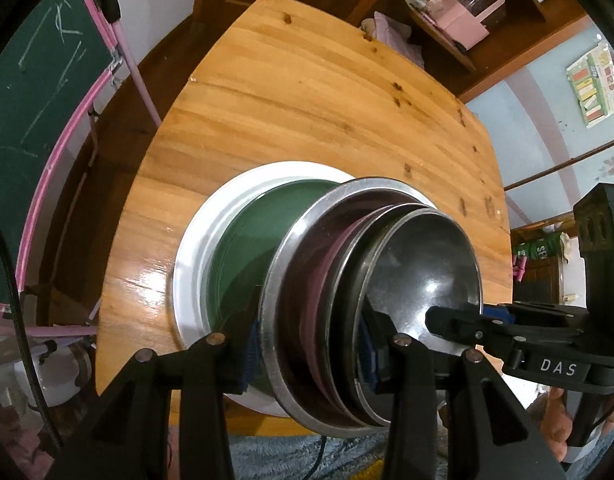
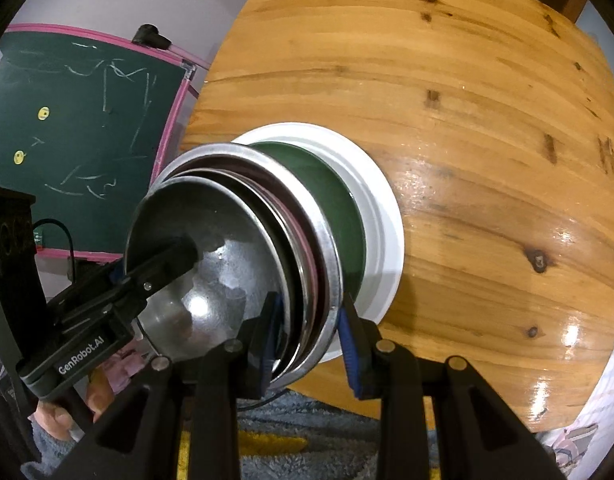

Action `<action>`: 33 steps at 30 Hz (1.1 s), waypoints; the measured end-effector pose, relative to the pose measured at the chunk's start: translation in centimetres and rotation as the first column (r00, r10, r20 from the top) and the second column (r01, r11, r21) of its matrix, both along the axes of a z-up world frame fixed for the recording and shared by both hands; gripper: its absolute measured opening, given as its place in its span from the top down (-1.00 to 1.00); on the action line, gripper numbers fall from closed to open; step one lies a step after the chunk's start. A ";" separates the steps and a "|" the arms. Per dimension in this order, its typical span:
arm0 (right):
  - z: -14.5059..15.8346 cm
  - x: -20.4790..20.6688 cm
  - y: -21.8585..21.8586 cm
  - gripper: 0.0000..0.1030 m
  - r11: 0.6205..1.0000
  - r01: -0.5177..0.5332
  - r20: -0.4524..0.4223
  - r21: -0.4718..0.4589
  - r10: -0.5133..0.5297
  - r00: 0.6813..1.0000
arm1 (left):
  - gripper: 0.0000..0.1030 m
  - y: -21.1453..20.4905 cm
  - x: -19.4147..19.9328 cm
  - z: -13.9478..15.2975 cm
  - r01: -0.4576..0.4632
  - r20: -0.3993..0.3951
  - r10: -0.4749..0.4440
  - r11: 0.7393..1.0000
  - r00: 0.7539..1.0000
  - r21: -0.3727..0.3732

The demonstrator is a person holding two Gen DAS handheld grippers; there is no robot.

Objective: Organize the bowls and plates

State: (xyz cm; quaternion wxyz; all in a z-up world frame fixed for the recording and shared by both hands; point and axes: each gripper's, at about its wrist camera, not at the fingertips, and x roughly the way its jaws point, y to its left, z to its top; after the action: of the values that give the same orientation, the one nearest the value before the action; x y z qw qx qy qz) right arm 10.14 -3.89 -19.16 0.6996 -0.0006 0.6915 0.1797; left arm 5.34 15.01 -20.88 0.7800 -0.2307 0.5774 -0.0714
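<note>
Two grippers, left (image 1: 307, 354) & right (image 2: 309, 340), each clamped on steel bowl stack (image 1: 371, 280) over green plate (image 1: 247, 248)/white plate (image 1: 195, 240); wooden table (image 1: 307, 112), chalkboard (image 2: 79, 132) nearby

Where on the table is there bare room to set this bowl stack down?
Bare wood runs from the white plate to the table's far edge and to its right. The near edge is crowded: white plate, green plate, and the bowl stack gripped by the left gripper and right gripper.
</note>
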 end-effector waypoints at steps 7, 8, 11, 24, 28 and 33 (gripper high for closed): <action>-1.3 0.7 -0.4 0.46 1.000 0.020 -0.029 -0.002 -0.020 0.999 | 0.24 -0.4 0.6 -1.4 0.009 -0.023 -0.010 1.000 1.000 -0.010; -1.5 0.7 -0.4 0.45 1.000 0.023 -0.032 -0.001 -0.023 0.999 | 0.24 -0.5 0.7 -1.5 0.009 -0.025 -0.010 1.000 1.000 -0.011; -1.7 0.9 -0.4 0.45 1.000 0.027 -0.034 0.004 -0.026 0.999 | 0.23 -0.3 0.8 -1.8 0.004 -0.029 -0.004 1.000 1.000 -0.011; -2.7 1.2 0.6 0.45 1.000 0.020 -0.032 0.010 -0.019 0.999 | 0.17 0.8 1.0 -2.5 -0.029 -0.022 0.029 0.999 0.999 0.013; -2.7 1.1 0.7 0.45 1.000 0.014 -0.025 0.009 -0.014 1.000 | 0.17 0.9 1.1 -2.4 -0.031 -0.012 0.031 0.999 0.999 0.015; -2.6 1.0 0.8 0.40 1.000 0.012 -0.020 0.020 -0.011 1.000 | 0.17 1.1 1.1 -2.4 -0.039 -0.016 0.039 0.999 0.999 0.003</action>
State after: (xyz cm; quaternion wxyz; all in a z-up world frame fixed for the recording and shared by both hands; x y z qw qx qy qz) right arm 11.18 -3.08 -21.81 0.6936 0.0121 0.6968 0.1825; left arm 6.44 16.16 -23.23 0.7767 -0.2414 0.5793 -0.0534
